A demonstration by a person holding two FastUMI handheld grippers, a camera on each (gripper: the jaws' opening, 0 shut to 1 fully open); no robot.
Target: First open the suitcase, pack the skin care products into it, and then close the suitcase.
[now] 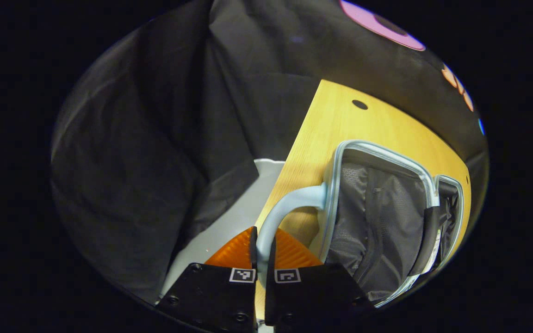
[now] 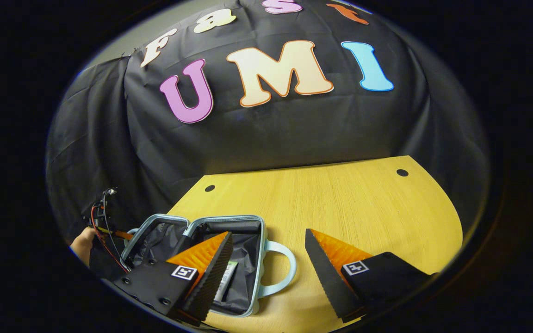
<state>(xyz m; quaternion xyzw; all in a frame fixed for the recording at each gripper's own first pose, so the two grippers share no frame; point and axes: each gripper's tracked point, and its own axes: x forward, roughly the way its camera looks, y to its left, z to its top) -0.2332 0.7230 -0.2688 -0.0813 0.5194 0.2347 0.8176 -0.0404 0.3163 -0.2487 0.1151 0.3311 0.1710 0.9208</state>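
The suitcase [image 2: 201, 259] lies open on the wooden counter [image 2: 340, 208], its two pale blue-rimmed halves spread flat and their dark grey lining facing up. In the left gripper view the suitcase [image 1: 377, 217] sits to the right of the left gripper [image 1: 263, 259], whose orange fingers [image 1: 234, 252] are pressed together on the light blue handle [image 1: 285, 208] that arches out from the near half's rim; both fingers bear on the handle, one on each side. The counter [image 1: 340, 120] edge runs diagonally past the handle, with black cloth [image 1: 146, 162] hanging beyond it. In the right gripper view the right gripper [image 2: 266, 263] hangs above the near side of the suitcase with its fingers [image 2: 336, 259] spread wide and nothing between them; one finger overlaps the suitcase's right half, the other stands over bare counter to the right of the second handle [image 2: 278, 270]. Inside that right half, just beside the finger, lies a skin care tube [image 2: 226, 280], pale with a green part, partly hidden. At the far left of the suitcase a hand [image 2: 83, 245] is visible holding the other gripper, with red and black wires [image 2: 102, 222] above it.
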